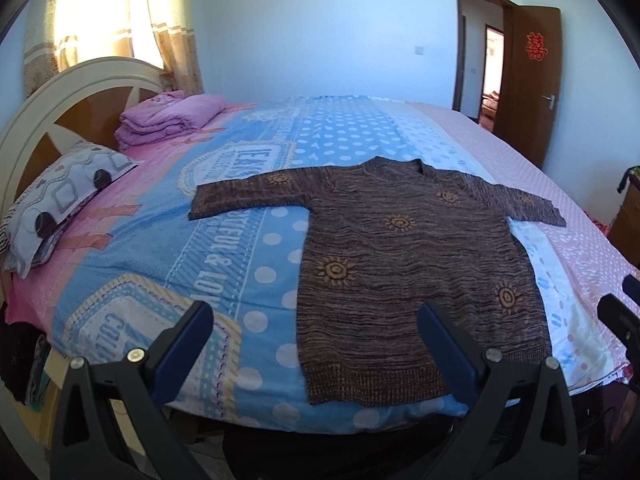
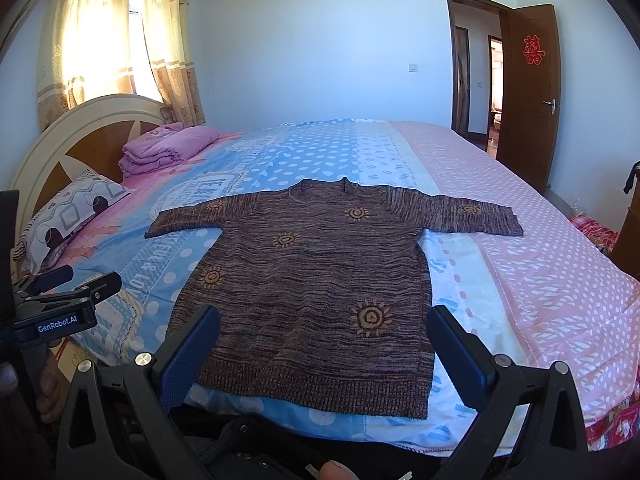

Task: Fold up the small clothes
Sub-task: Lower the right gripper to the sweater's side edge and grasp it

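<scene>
Bedroom, patterned bed (image 1: 248, 264). Left gripper (image 1: 316, 344) and right gripper (image 2: 324, 344): jaws spread, empty. Just beyond them, brown sweater (image 2: 312, 288) lies flat, sleeves outstretched. Risk: pinching bedcover with the knit would drag both.

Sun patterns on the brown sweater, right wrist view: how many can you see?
6 on the sweater: left sleeve, right sleeve, upper chest, middle, left side, lower right. Any on the underside are hidden.
</scene>
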